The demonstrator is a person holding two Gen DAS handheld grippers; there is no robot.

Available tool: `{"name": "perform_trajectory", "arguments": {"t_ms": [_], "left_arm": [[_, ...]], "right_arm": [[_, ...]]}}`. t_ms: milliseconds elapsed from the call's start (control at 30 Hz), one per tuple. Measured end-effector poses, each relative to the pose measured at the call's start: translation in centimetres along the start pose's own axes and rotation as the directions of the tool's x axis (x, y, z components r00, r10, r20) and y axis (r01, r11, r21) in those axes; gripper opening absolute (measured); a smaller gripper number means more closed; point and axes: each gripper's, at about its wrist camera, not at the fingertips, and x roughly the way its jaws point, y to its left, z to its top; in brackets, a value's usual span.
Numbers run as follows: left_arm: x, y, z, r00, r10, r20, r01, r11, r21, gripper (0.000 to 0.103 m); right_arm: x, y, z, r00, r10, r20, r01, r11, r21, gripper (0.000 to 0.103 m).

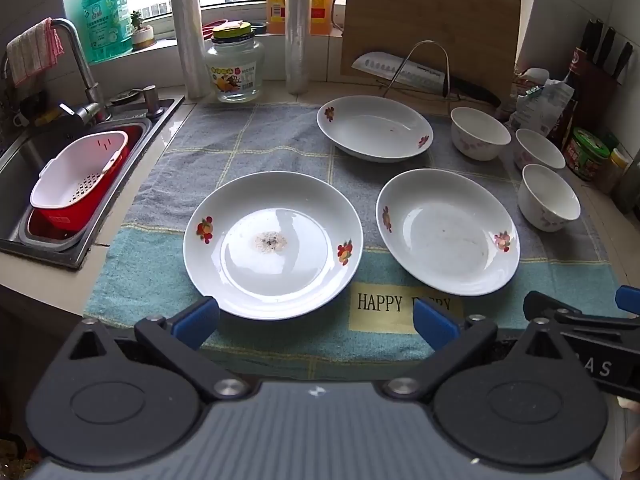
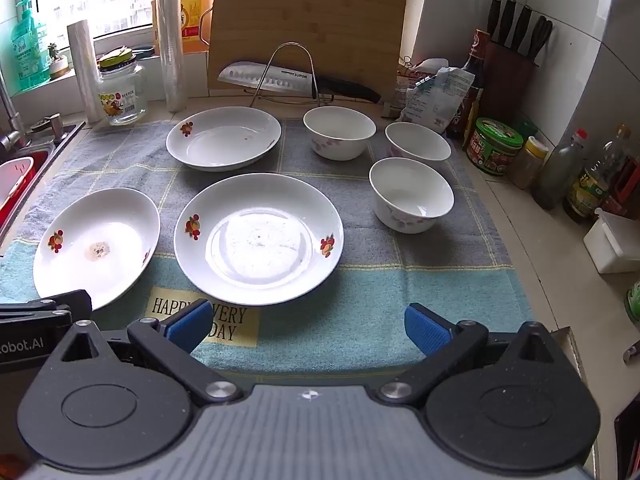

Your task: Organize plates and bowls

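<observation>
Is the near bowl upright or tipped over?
Upright: the near bowl rests on its base on the towel, its open rim facing up.

kitchen counter (image 2: 532, 216), checked towel (image 2: 360, 280) on it, plates (image 2: 258, 240), bowls (image 2: 410, 194)

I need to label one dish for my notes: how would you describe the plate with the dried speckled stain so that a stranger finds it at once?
Start at the sink with the red and white strainer basket. On the checked towel beside it lie three white plates; take the one nearest the sink, the stained plate. Only it has a brownish speckled patch in its middle.
</observation>
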Motion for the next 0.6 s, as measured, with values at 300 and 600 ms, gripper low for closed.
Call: {"name": "perform_trajectory", "arguments": {"t_ms": [300, 600], "left_arm": [[-0.25, 0.03, -0.07, 1.000, -0.001, -0.001, 0.001, 1.000, 0.002, 0.102], [-0.57, -0.08, 0.46, 1.000, 0.003, 0.000, -0.003, 1.000, 0.003, 0.102]], "right_arm": [[-0.11, -0.11, -0.10, 1.000, 0.002, -0.003, -0.002, 1.000, 0.000, 0.103], [-0.22, -0.26, -0.16, 1.000, 0.007, 0.001, -0.007, 1.000, 0.002, 0.103]]}}
